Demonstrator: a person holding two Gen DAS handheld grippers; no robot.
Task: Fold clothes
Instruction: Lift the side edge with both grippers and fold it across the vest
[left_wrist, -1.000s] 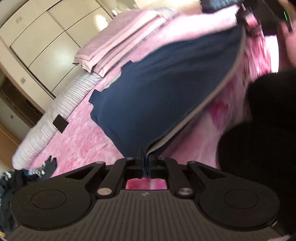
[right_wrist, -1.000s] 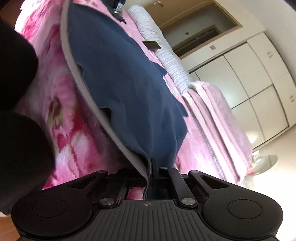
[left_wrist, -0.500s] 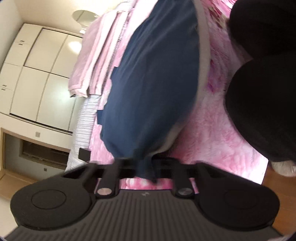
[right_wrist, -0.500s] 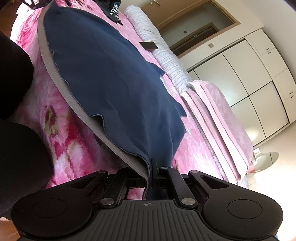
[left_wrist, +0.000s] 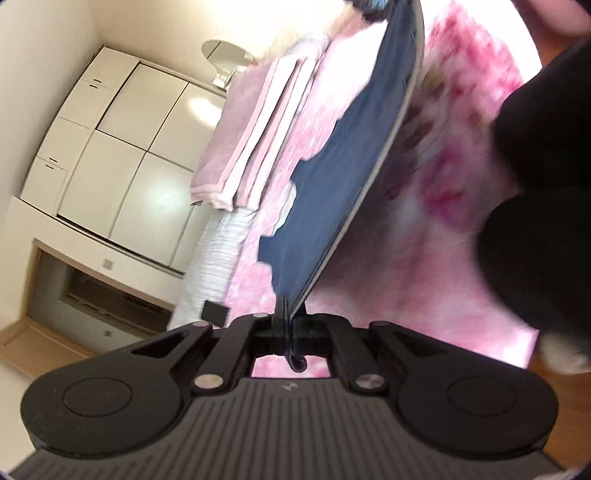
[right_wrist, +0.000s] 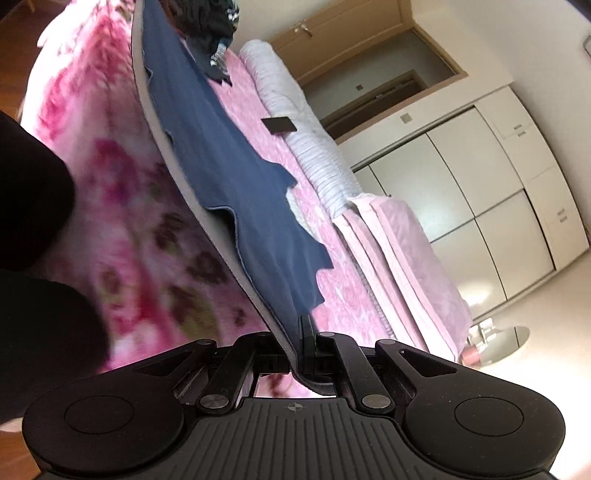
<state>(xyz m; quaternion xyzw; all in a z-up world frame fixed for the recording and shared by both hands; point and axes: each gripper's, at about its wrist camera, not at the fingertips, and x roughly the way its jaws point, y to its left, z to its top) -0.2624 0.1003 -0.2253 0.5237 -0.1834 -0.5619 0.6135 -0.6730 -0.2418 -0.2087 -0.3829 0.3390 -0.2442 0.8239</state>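
A navy blue garment (left_wrist: 343, 184) with a grey band along its edge is stretched taut between both grippers above the pink floral bed. My left gripper (left_wrist: 286, 314) is shut on one corner of it. My right gripper (right_wrist: 301, 332) is shut on the other corner; the garment (right_wrist: 240, 177) runs away from it toward the bed's far end. Its far jagged edge hangs just above the blanket.
The pink floral blanket (right_wrist: 122, 206) covers the bed. A folded pink quilt (right_wrist: 402, 266) and a white striped bolster (right_wrist: 306, 147) lie along the far side, with a dark phone (right_wrist: 279, 124) and a heap of dark clothes (right_wrist: 210, 26). White wardrobes (left_wrist: 122, 147) stand behind. The person's dark legs (left_wrist: 535, 221) are close.
Both grippers have lifted and pulled apart, so the garment went from lying spread on the bed to a taut, edge-on sheet. Both views have tilted.
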